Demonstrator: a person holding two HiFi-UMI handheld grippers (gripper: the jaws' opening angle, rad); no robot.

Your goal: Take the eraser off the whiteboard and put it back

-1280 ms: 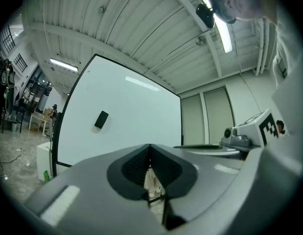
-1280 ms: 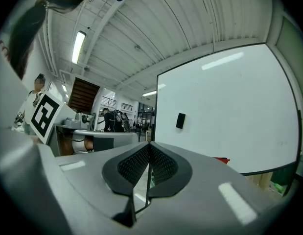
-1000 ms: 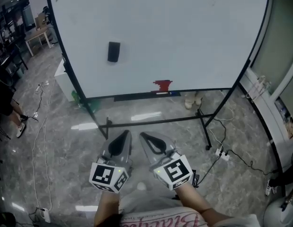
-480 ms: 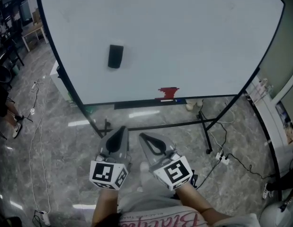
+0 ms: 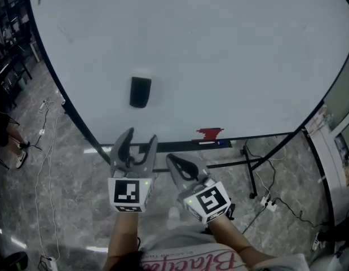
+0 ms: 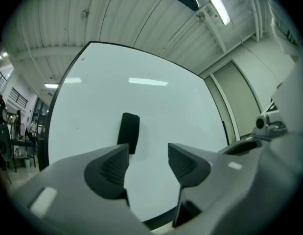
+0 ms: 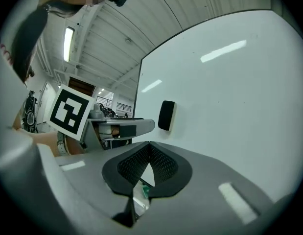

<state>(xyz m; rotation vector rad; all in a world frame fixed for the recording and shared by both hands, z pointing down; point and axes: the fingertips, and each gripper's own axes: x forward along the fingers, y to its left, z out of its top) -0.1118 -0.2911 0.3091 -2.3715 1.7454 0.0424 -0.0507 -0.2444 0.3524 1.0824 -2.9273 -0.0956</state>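
Left gripper view: left gripper point(image 6: 148, 152) fingers, just opening, hold nothing. Right gripper point(image 7: 150, 152) fingers are clenched, empty. Square the left across the eraser point(image 6: 129, 129) before closing.

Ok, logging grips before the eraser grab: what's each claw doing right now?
Left claw: open, just been opening, nothing between its jaws.
Right claw: closed, holding nothing.

— Entry one, left gripper point(image 5: 139, 137): what differs?
— I log its jaws, together a second ago, as just opened, with nothing between them. It has moved forward, up to the whiteboard's point(image 5: 219, 55) lower edge.
— Entry two?
— The whiteboard looms larger in my head view. The eraser point(image 5: 140, 92) now sits nearer the left tips. The right gripper point(image 5: 174, 161) has advanced too.
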